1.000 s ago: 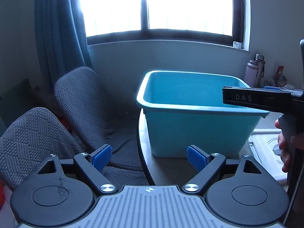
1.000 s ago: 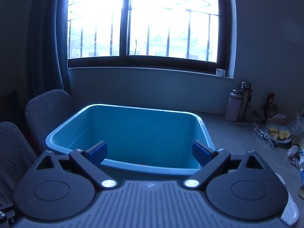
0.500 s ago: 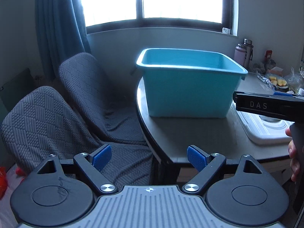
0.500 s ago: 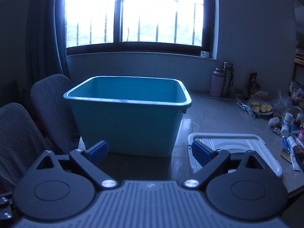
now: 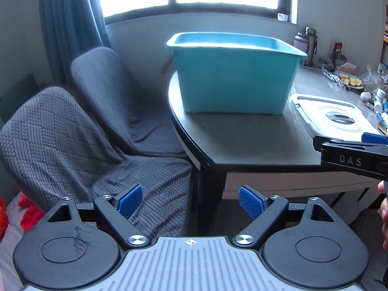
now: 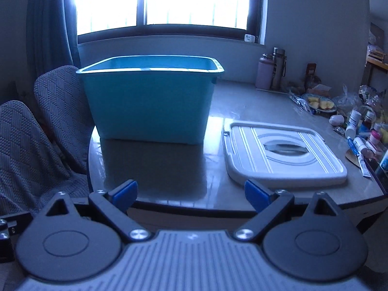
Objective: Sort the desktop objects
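A teal plastic bin (image 5: 235, 72) stands on the grey table (image 5: 242, 143); it also shows in the right wrist view (image 6: 150, 99). Its white lid (image 6: 283, 155) lies flat on the table to the bin's right, and shows in the left wrist view (image 5: 332, 114) too. Several small bottles and tubes (image 6: 361, 133) crowd the table's right edge. My left gripper (image 5: 190, 202) is open and empty, held off the table's near edge, below table height. My right gripper (image 6: 191, 192) is open and empty at the table's front edge. The bin's inside is hidden.
Two grey covered chairs (image 5: 80, 121) stand left of the table. Two flasks (image 6: 271, 72) stand at the back by the wall. A plate of fruit (image 6: 320, 104) and bags lie at the back right. The right gripper's body (image 5: 351, 160) crosses the left view's right side.
Both grippers have pulled back and down from the bin toward the table's near edge. Both stayed open and empty. The lid and the clutter at the right came into view.
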Demonstrator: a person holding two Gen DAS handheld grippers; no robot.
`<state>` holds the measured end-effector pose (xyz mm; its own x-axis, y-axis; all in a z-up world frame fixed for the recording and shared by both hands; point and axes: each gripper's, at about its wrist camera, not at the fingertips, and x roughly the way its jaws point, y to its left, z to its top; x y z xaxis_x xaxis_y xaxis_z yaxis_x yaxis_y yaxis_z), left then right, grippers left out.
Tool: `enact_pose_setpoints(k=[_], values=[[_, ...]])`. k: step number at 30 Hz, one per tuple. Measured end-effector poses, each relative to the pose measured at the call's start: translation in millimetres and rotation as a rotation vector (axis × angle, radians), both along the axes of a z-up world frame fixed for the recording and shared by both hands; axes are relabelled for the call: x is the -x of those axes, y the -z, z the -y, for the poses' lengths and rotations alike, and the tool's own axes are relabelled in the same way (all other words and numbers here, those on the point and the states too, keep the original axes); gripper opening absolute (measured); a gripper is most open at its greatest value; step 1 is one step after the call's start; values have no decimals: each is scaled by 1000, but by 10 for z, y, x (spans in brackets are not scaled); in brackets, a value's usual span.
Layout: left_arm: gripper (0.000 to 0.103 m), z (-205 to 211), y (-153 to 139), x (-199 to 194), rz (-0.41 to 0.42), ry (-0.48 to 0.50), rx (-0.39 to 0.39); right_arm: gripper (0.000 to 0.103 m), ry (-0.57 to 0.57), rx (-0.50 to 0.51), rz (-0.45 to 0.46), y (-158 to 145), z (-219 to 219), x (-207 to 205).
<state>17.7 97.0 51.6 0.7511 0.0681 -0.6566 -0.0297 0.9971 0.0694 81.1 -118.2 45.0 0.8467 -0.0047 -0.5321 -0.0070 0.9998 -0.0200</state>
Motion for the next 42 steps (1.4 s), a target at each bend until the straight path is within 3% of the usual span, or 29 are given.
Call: enact_pose_setpoints(k=[12, 26, 34, 42], values=[[89, 104, 295, -125, -46, 0, 1, 95, 25, -21, -49, 243, 139, 146], [89, 407, 243, -245, -47, 49, -3, 96, 79, -34, -51, 216, 393, 222], [89, 659, 212, -416, -50, 60, 4, 96, 84, -57, -56, 221, 646, 86], [89, 1189, 207, -799, -67, 91, 23, 95, 78, -54, -75, 215, 1127, -177]])
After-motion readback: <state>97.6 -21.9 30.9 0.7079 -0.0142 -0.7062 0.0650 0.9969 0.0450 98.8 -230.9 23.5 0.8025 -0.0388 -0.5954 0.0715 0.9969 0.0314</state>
